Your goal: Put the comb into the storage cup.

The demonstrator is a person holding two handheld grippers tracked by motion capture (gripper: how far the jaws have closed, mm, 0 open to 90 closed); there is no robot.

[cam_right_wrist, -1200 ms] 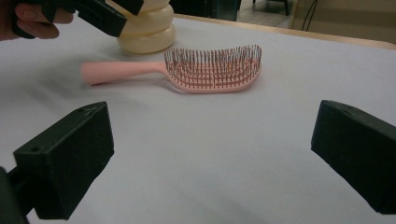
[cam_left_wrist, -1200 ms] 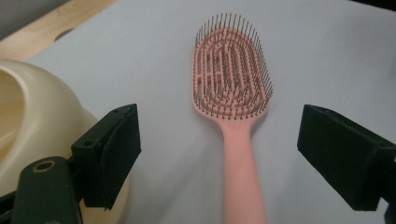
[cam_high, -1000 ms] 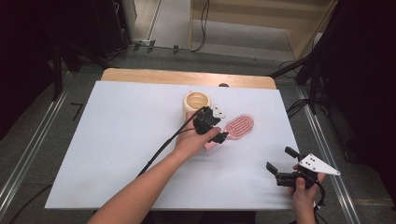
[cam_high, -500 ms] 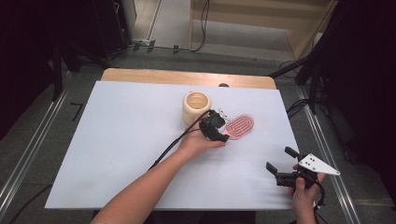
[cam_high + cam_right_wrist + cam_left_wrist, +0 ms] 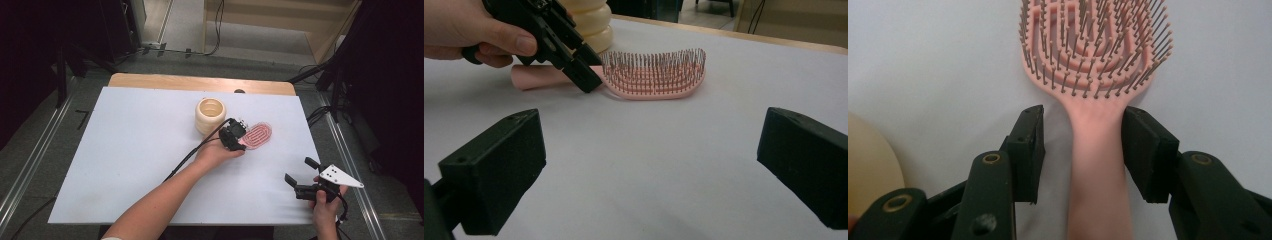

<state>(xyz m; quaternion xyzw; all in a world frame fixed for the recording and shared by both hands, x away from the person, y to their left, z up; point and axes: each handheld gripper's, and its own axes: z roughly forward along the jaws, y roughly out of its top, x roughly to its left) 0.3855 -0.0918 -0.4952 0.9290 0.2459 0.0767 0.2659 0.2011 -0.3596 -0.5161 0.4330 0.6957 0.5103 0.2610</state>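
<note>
A pink hairbrush (image 5: 258, 134) lies bristles up on the white table cover, right of a cream ribbed cup (image 5: 210, 115). My left gripper (image 5: 235, 136) is down at the brush's handle (image 5: 1096, 165), which lies between its two jaws. The jaws have just been closing: the right pad (image 5: 1143, 150) is at the handle's side, while a gap shows between the left pad (image 5: 1029, 145) and the handle. In the right gripper view the brush (image 5: 654, 75) sits ahead with the left gripper (image 5: 591, 80) at its neck. My right gripper (image 5: 300, 170) stands open and holds nothing near the front right corner.
The cup (image 5: 591, 25) stands just behind the brush handle, close to the left hand. The white cover (image 5: 140, 150) spreads bare to the left and front. A wooden table edge (image 5: 200, 82) runs along the back; metal rails flank both sides.
The left hand has moved right and down along the brush, and its jaws have narrowed around the handle. The right gripper has kept still.
</note>
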